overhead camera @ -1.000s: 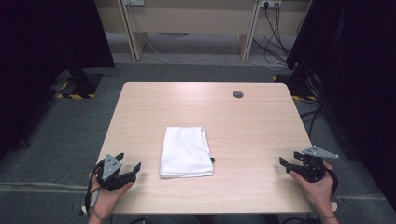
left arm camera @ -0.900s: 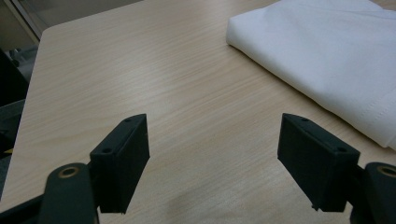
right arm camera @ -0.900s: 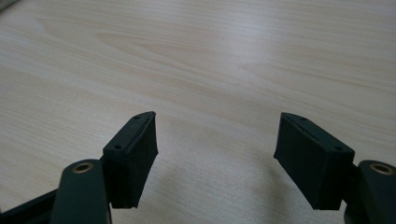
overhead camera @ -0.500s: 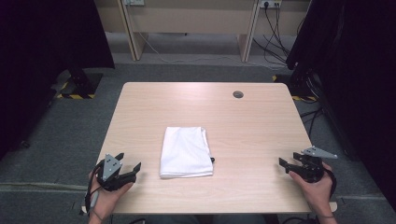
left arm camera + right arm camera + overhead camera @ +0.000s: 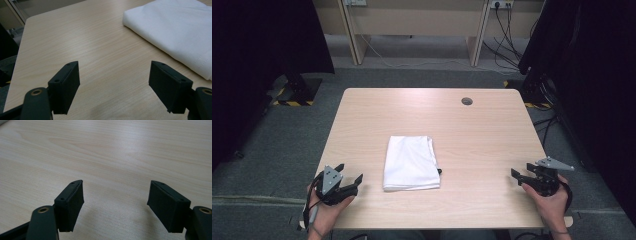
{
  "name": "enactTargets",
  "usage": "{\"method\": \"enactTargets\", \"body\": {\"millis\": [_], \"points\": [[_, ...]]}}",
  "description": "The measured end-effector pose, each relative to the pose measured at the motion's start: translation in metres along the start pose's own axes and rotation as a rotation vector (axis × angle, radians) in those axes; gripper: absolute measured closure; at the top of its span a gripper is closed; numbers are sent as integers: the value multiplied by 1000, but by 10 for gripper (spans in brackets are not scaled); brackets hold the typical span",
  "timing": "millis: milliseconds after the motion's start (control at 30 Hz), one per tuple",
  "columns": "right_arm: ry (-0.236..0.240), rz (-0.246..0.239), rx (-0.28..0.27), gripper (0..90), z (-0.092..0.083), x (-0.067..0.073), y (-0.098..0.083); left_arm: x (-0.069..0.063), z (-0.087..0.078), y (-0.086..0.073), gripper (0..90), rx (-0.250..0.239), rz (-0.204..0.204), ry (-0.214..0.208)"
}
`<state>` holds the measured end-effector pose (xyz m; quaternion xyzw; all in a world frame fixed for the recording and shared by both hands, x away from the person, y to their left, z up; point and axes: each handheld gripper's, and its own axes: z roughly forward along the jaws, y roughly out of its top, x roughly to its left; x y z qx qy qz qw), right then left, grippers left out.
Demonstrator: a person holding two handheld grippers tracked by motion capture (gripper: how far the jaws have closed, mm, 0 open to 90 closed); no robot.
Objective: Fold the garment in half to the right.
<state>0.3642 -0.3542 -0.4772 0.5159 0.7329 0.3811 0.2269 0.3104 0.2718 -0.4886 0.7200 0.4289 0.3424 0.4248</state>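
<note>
Your left gripper (image 5: 113,83) jaws wide apart, folded white cloth (image 5: 175,32) upper right, your right gripper (image 5: 115,203) released, bare table (image 5: 105,150) ahead.

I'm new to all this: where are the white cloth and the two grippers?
white cloth (image 5: 411,162), high view, middle of the folded top.
left gripper (image 5: 353,182), high view, between its open jaws.
right gripper (image 5: 518,176), high view, between its open jaws.

The worktop (image 5: 492,145) is pale beech with fine, wavy wood grain, broken by one small dark grey round plug (image 5: 467,101). The folded cloth (image 5: 410,162) is plain white (no print, just faint stitching along a hem). The left tongs (image 5: 113,82) and right tongs (image 5: 115,203) are matt black, each with a brass-coloured eyelet. The floor (image 5: 277,145) is dull grey carpet.
</note>
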Motion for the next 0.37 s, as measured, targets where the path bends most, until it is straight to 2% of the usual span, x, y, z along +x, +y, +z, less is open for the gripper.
{"method": "enactTargets", "body": {"millis": [367], "points": [[12, 13, -17, 273, -2, -2, -1, 0, -1, 0, 242, -8, 0, 2]]}}
